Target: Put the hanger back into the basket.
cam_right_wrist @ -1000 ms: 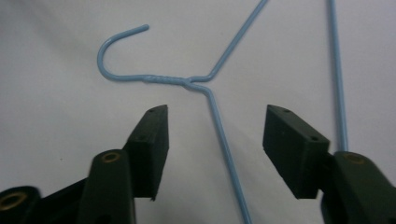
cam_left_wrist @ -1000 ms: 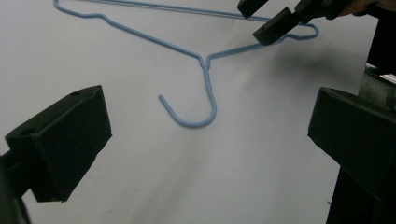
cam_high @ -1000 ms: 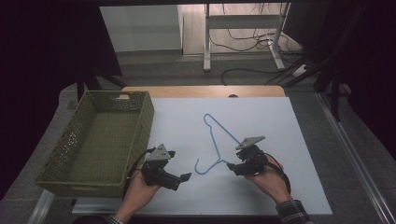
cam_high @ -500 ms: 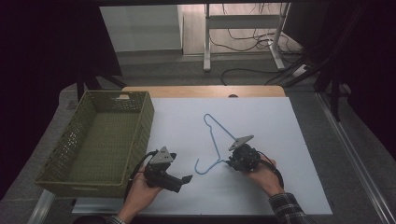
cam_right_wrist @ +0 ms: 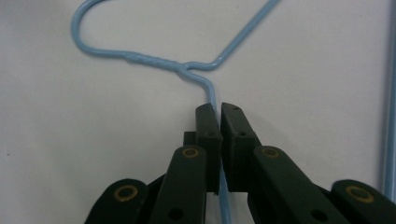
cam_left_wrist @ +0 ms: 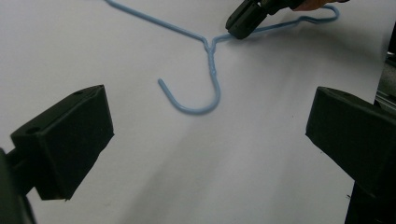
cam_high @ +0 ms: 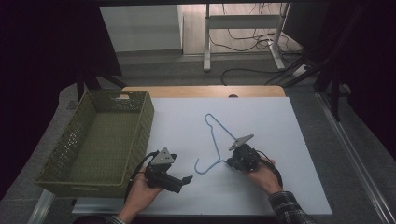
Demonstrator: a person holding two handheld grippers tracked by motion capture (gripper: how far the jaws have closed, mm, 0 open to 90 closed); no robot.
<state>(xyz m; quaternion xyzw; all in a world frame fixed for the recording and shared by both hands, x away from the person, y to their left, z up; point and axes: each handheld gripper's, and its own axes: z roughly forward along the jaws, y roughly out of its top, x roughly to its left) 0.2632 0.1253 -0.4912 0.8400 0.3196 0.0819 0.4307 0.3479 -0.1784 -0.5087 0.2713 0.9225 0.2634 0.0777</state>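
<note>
**Right claw clamped on blue hanger wire; left claw spread wide**

High view: blue wire hanger flat on the white tabletop, centre of the frame, hook curling toward lower left. Right claw at the hanger's shoulder wire just right of the twisted neck, held by a hand entering from the lower right in a plaid sleeve. Left claw lower centre-left, apart from the hanger, pointing right toward the hook. Green woven basket at the left, partly over the tabletop's edge.

Left gripper view: jaws released, wide apart at lower left and lower right, nothing between them. Hook of the hanger in the upper centre. Right claw at the top, on the wire.

Right gripper view: jaws clenched on the hanger, thin wire running down between them at centre. Twisted neck and hook in the upper left.
</note>
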